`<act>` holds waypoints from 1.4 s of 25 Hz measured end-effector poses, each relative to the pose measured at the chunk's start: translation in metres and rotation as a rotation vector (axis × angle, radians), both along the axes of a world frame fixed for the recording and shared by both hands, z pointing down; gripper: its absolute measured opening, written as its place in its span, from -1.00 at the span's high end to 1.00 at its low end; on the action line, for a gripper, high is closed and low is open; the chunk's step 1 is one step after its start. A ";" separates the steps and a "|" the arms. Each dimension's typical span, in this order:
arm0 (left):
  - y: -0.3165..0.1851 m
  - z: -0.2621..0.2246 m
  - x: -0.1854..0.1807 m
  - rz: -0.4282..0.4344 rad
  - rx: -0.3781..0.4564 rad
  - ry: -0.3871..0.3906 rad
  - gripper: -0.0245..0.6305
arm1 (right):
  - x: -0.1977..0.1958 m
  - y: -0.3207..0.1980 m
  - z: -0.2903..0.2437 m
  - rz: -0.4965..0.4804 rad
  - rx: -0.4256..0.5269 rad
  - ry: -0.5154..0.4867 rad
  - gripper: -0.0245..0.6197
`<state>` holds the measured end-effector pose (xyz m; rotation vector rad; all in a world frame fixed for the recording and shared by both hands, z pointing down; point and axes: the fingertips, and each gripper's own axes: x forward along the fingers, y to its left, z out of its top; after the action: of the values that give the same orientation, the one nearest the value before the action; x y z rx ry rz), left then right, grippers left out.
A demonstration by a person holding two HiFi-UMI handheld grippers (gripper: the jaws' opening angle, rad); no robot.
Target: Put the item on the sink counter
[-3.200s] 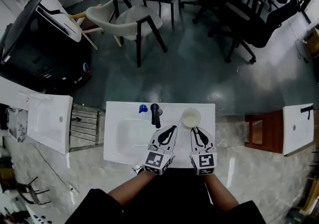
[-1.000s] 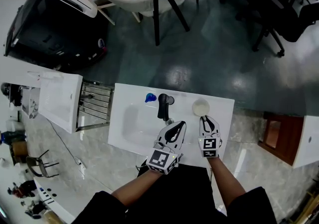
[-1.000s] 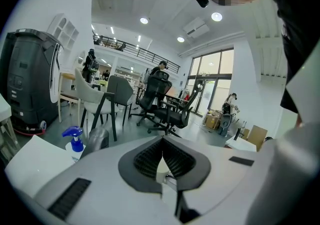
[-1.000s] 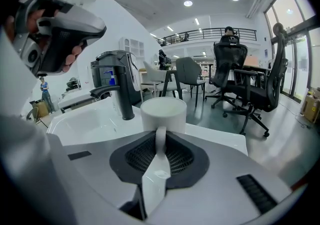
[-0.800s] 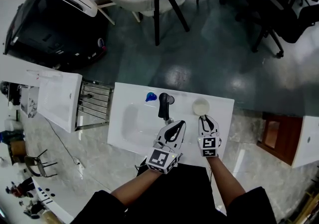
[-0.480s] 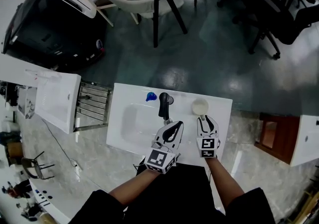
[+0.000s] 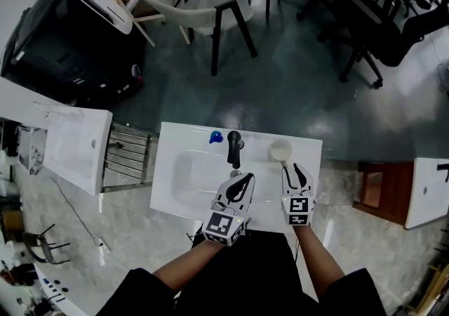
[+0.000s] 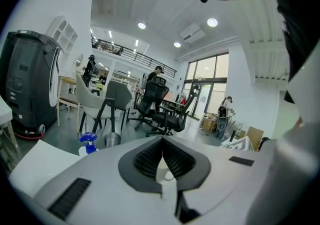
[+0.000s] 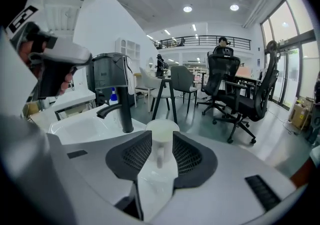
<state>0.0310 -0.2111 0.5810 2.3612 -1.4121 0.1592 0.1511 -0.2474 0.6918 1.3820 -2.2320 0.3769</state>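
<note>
A white rectangular sink counter [image 7: 168, 199] with a sunken basin [image 7: 193, 170] lies below the person, on a pale marble floor. At its far edge a matte black faucet [image 7: 234, 147] stands upright. A blue-topped spray bottle [image 7: 216, 137] stands just beside the faucet on its left.

The white ceramic cup with a handle [image 7: 280, 151] stands upright on the counter's flat right part, to the right of the faucet and near the back edge. In the right gripper view the cup [image 9: 161, 126] has its handle turned toward the camera, and the faucet [image 9: 123, 111] rises to its left.

The right gripper [image 7: 297, 169] points at the cup from the near side. Its jaws are spread, and the cup stands just past their tips, framed by the gap. From the head view the tips sit close to the cup but apart from it, so the right gripper [image 9: 162, 135] is released and carries nothing.

The left gripper [image 7: 240, 180] hovers over the basin's near right corner, aimed toward the faucet. In its own view the left gripper [image 8: 162, 144] has its ribbed black pads [image 8: 147, 159] pressed together at the tips, with nothing between them. The spray bottle [image 8: 88, 141] shows off to its left.

Beyond the counter, a white chair with dark legs [image 7: 196, 9] stands on a dark glossy floor.
</note>
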 end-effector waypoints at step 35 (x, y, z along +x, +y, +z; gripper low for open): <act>0.191 -0.058 -0.147 0.068 0.036 0.109 0.89 | -0.214 0.221 -0.169 0.020 0.100 -0.158 0.63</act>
<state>-0.1156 -0.0203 0.5234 2.4098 -1.2957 0.0231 -0.0630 -0.0266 0.5225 1.4724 -2.3956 0.3978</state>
